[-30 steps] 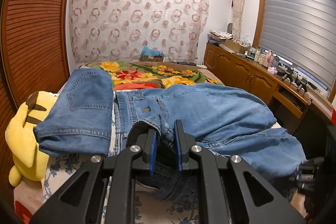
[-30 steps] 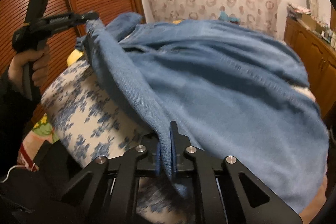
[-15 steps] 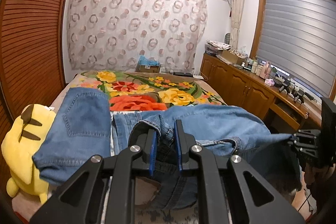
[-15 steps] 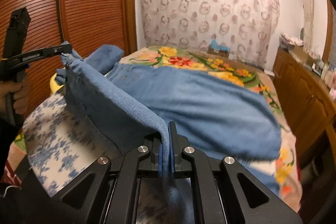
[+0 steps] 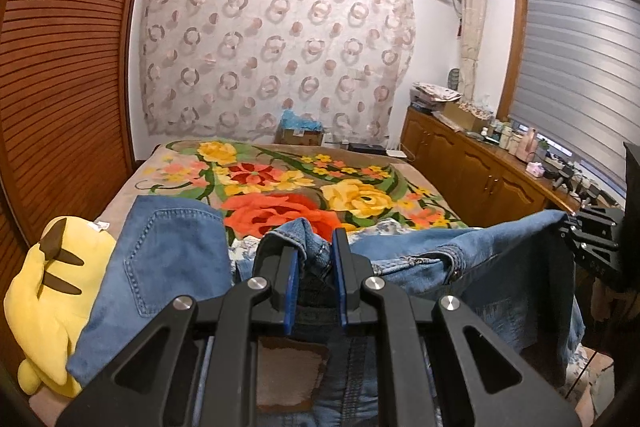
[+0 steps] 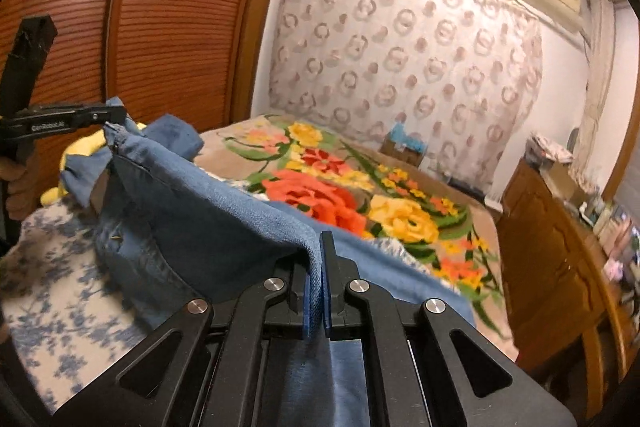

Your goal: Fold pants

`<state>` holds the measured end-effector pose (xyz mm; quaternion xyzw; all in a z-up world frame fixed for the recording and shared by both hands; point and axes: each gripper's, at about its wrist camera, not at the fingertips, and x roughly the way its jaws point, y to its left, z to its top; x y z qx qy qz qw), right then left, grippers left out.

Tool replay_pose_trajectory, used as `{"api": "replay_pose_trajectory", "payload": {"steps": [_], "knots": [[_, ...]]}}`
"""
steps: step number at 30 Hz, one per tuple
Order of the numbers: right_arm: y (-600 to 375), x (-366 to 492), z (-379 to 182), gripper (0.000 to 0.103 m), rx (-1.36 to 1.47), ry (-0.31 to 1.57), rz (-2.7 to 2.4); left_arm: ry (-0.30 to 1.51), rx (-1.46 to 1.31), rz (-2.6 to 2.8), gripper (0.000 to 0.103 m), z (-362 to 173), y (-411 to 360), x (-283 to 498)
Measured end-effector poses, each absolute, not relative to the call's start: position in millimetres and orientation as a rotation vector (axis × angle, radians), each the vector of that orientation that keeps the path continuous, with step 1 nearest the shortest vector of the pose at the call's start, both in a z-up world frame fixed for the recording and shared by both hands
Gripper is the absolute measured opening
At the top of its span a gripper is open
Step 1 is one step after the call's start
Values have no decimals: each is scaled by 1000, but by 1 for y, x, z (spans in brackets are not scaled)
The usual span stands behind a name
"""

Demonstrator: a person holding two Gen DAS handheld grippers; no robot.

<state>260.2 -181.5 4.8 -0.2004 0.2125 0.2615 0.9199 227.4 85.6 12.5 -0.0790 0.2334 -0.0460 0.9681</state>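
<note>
Blue jeans hang lifted and stretched between both grippers above the bed. My left gripper is shut on a bunched waistband end of the jeans. My right gripper is shut on a thin edge of the jeans, whose cloth drapes left toward the left gripper, held in a person's hand. In the left wrist view the right gripper pins the far end at the right edge.
A second, folded pair of jeans lies at the left beside a yellow plush toy. A floral blanket covers the bed beyond. Wooden cabinets line the right wall; a slatted wardrobe stands on the left.
Both grippers have risen and pulled the jeans up off the bed, so the cloth now hangs taut between them and more of the floral blanket shows.
</note>
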Motion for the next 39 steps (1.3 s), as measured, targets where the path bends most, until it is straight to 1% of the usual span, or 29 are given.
{"api": "replay_pose_trajectory", "payload": {"steps": [10, 13, 17, 22, 25, 26, 27, 35, 37, 39], "knots": [[-156, 325, -16, 1, -463, 449, 522, 546, -158, -51, 13, -15, 97, 273], [-149, 344, -28, 1, -479, 474, 518, 573, -162, -48, 15, -25, 98, 280], [-143, 367, -47, 1, -480, 523, 521, 608, -158, -45, 19, -35, 100, 286], [-140, 382, -68, 1, -470, 574, 517, 643, -151, -58, 29, -40, 94, 285], [-138, 389, -74, 1, -466, 594, 516, 657, -129, -58, 45, -42, 92, 281], [-137, 391, -76, 1, -467, 599, 515, 650, -121, -48, 57, -41, 93, 278], [-137, 393, -78, 1, -470, 605, 513, 635, -113, -42, 62, -40, 91, 274], [-132, 402, -85, 2, -462, 637, 503, 637, -78, -105, 62, -39, 77, 257], [-134, 403, -83, 7, -431, 653, 505, 642, -81, -124, 62, -42, 69, 256], [-140, 398, -77, 24, -398, 661, 513, 658, -89, -163, 62, -49, 57, 256]]}}
